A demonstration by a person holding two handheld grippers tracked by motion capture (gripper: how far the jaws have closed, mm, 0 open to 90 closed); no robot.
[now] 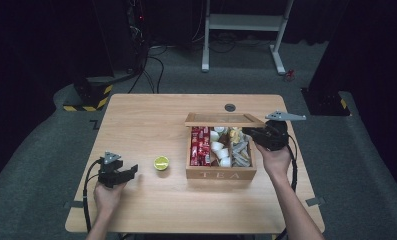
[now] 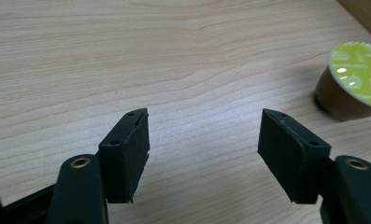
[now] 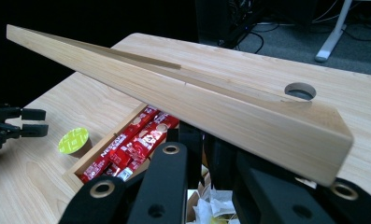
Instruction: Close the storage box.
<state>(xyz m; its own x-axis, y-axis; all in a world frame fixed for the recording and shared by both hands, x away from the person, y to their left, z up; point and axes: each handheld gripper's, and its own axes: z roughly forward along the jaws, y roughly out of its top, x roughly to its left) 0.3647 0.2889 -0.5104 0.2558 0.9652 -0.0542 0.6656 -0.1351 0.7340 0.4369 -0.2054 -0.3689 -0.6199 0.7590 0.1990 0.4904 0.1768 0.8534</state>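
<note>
Your left claw (image 1: 128,172) sits low over the bench (image 1: 136,125) near its front left, with its jaws spread and nothing between them. In the left gripper view its two black pads (image 2: 127,154) stand apart over bare wood, and the capsule (image 2: 353,81) lies ahead and off to the right, clear of both pads. From above, the capsule (image 1: 161,163) stands on the bench between your left claw and the tea box (image 1: 221,173), just left of the box and not touching it. It has a yellow-green foil top and a brown body.

Your right claw (image 1: 253,135) is at the far right corner of the box, clenched on the edge of the lid (image 1: 223,119). In the right gripper view the lid (image 3: 183,100) runs across the frame as a pale wooden slab, tilted up, with the jaws closed against its underside edge. The lid is held raised, so the box stands open.

Inside the box, red sachets (image 1: 200,145) fill the left compartment, white pods (image 1: 220,150) the middle one, and pale packets (image 1: 240,150) the right one. The front wall of the box reads TEA. Your right hand (image 1: 275,160) comes in beside the right wall of the box.
</note>
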